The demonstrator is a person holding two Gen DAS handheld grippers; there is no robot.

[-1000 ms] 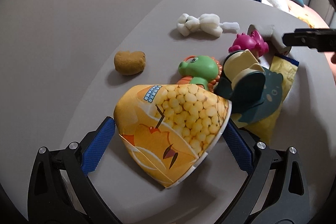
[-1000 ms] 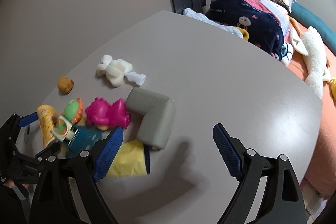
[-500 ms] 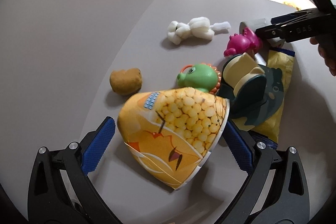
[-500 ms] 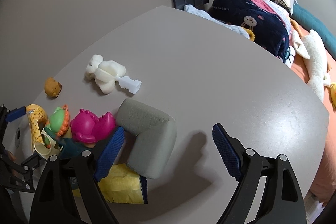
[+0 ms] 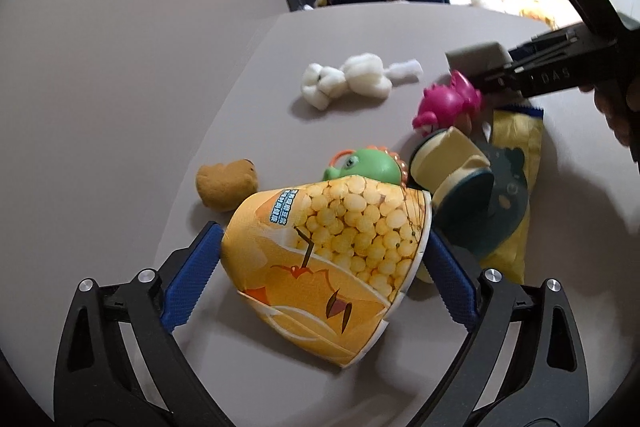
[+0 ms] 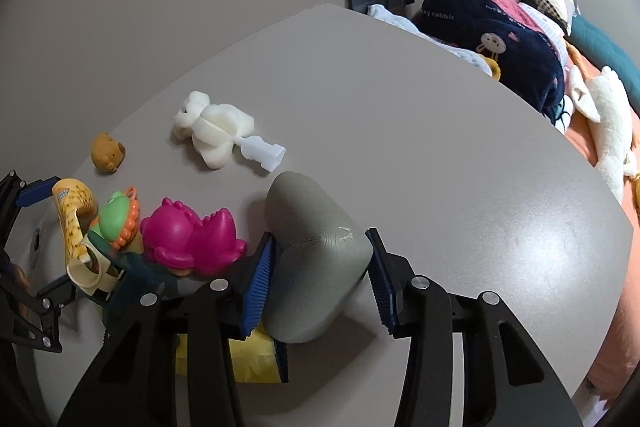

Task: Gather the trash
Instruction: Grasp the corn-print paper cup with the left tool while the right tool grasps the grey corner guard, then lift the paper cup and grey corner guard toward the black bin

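The left gripper point(image 5: 324, 263) is clamped on a paper cup point(image 5: 332, 267) printed with corn, its pads against base and rim. The cup lies on its side near the bench's point(image 6: 440, 147) left edge, long axis across the gripper, mouth toward the toy pile. It looks light and thin-walled, likely to crumple under a hard squeeze; a grip across the stiffer rim or base seems safest.

The right gripper point(image 6: 320, 267) has its pads on either side of a grey foam corner piece point(image 6: 316, 251), touching or nearly so; I cannot tell whether it grips firmly. The foam is L-shaped, one limb pointing toward the bench's far edge, the other down between the fingers. It should be light, soft and grippy, best taken across the thick bend.

Under it lies a yellow wrapper point(image 5: 516, 155), flat and probably slippery, long axis toward the near edge. Toys crowd beside: a pink one point(image 6: 188, 235), green one point(image 6: 116, 215), white bear point(image 6: 212, 127), brown lump point(image 6: 106, 151).
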